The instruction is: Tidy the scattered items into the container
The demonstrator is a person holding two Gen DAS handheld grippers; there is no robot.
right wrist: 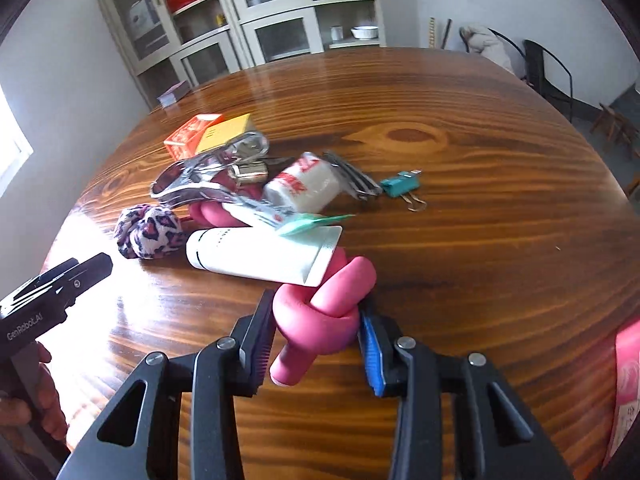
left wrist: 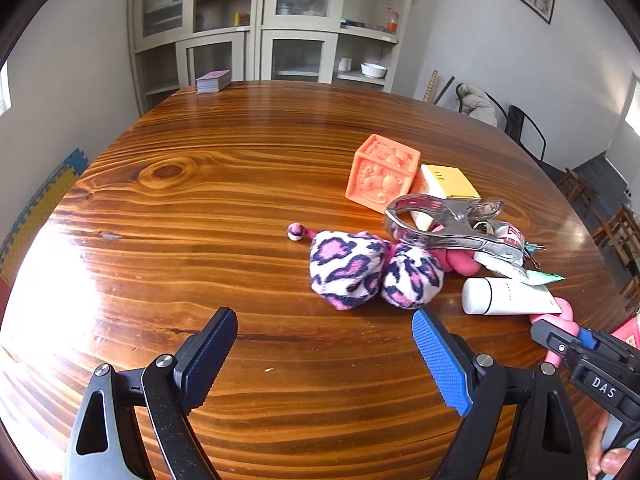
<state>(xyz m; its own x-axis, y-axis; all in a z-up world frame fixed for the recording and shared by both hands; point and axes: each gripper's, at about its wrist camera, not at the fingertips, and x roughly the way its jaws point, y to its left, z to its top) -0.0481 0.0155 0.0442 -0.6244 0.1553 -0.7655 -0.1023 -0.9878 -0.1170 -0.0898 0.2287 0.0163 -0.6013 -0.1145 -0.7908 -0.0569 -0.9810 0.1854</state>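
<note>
**Right hand-held gripper clamps the pink knot**

Nearest, the right hand-held gripper [right wrist: 316, 334] has its pads pressed against both sides of a knotted pink foam tube [right wrist: 324, 312] lying on the worktop [right wrist: 480, 240]; the left hand-held gripper [left wrist: 324, 356] hangs spread wide over bare wood, grasping nothing; just beyond the knot a white tube [right wrist: 260, 254] rests across the pink foam; left of it sits a leopard-print plush toy [left wrist: 372, 268]; behind lie a metal hole punch [left wrist: 444, 224], a teal binder clip [right wrist: 400, 184], an orange block [left wrist: 382, 172] and a yellow box [left wrist: 448, 182]; a card deck [left wrist: 213, 81] sits at the far edge; the container cannot be identified.
</note>
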